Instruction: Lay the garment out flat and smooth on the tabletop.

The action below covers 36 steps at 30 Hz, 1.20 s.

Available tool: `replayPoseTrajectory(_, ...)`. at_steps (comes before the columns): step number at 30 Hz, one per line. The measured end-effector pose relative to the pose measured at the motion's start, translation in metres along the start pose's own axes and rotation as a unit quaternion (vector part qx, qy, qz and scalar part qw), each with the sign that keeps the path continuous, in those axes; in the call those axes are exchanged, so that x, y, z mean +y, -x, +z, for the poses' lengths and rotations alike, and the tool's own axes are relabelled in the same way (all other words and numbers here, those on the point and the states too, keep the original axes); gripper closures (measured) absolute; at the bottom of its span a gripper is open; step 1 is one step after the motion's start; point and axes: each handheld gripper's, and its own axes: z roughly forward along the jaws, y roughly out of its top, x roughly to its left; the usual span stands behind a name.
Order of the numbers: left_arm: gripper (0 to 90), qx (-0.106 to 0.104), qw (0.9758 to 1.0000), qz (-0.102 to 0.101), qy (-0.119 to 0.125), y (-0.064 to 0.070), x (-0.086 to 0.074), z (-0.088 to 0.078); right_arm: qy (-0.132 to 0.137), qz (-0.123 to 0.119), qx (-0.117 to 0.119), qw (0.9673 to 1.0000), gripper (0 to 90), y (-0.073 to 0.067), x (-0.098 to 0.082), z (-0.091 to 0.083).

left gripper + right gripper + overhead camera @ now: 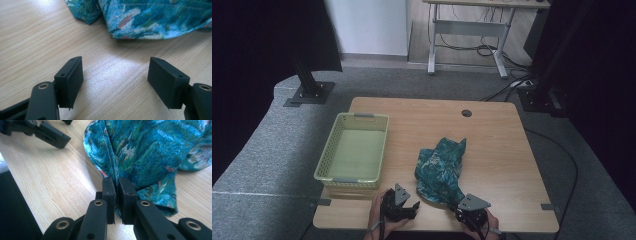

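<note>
A crumpled teal patterned cloth (441,167) lies on the wooden table (492,145), right of centre. At its near corner my right gripper (460,205) is shut on the cloth; the right gripper view shows a fold of fabric (140,152) pinched between the two black pads (116,186). Just left of the cloth's near end, my left gripper (413,206) stands open over bare wood. In the left gripper view its jaws (115,75) are wide apart, nothing between them, with the cloth (155,20) a little beyond.
A light green plastic basket (353,150) stands empty at the table's left side. A round cable hole (466,113) sits near the far edge. Grey carpet surrounds the table, and a desk with cables (472,30) stands farther back.
</note>
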Motion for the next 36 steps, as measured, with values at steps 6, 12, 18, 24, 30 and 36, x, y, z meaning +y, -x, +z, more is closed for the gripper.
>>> replayPoseTrajectory(6, 28.1, 0.002, 1.0000, -0.001, 0.000, 0.000, 0.000, 0.000, 0.041, 0.007, -0.005, 0.9991, 84.0, 0.004, 0.006, -0.022)
replayPoseTrajectory(12, 28.1, 0.001, 1.0000, -0.001, -0.001, 0.000, 0.001, 0.001, 0.075, 0.020, -0.017, 0.9968, 84.4, 0.013, 0.010, -0.040)
replayPoseTrajectory(18, 28.0, 0.001, 1.0000, -0.001, -0.002, 0.000, 0.001, 0.001, 0.099, 0.025, -0.022, 0.9945, 84.9, 0.018, 0.015, -0.055)
replayPoseTrajectory(24, 28.0, 0.001, 1.0000, 0.000, -0.005, 0.001, 0.003, 0.002, 0.108, 0.021, -0.022, 0.9937, 85.2, 0.018, 0.020, -0.061)
replayPoseTrajectory(30, 30.2, -0.001, 1.0000, 0.002, -0.010, 0.001, 0.005, 0.002, 0.111, 0.015, -0.021, 0.9935, 85.3, 0.017, 0.022, -0.065)
replayPoseTrajectory(36, 32.9, 0.005, 1.0000, 0.006, -0.007, -0.001, 0.009, 0.004, 0.123, 0.010, -0.022, 0.9922, 85.4, 0.017, 0.027, -0.077)
